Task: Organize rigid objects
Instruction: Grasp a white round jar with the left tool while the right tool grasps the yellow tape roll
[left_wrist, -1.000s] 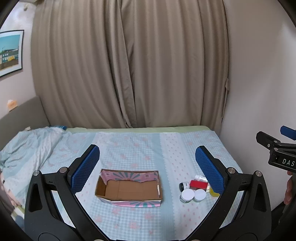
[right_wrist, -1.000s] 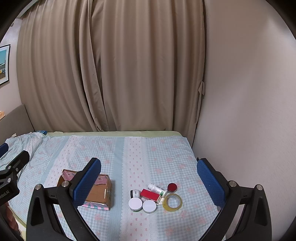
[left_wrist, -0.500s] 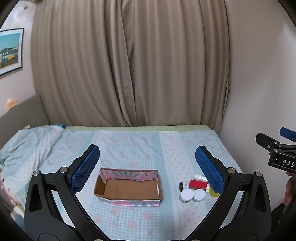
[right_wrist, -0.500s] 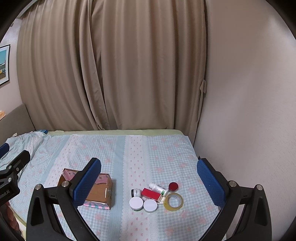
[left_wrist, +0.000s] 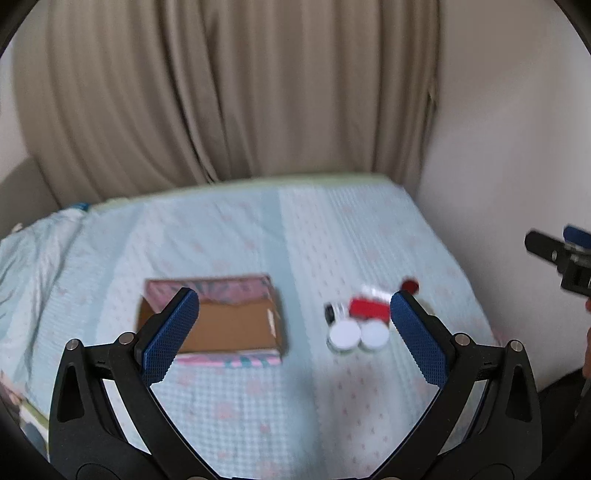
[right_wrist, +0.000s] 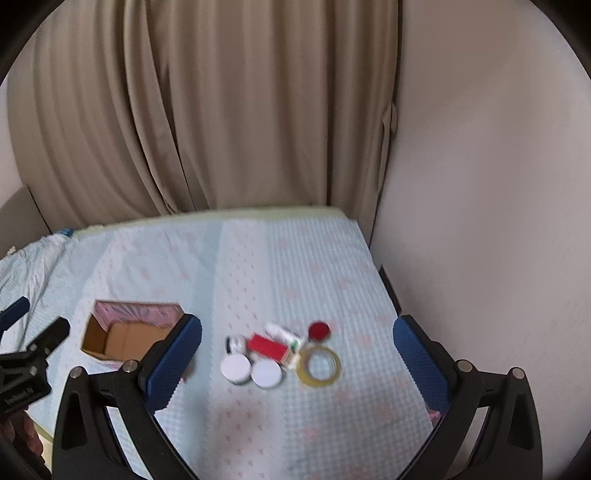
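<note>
Curtain (left_wrist: 229, 92): beige, hanging in long folds behind the bed, reaching down to its far edge.
Wall (right_wrist: 480, 166): plain pale, running along the right side of the bed.
Bedsheet (right_wrist: 258, 266): light blue with small pink motifs, covering the bed.
Blanket (left_wrist: 33, 258): pale blue, lying crumpled at the left end.
</note>
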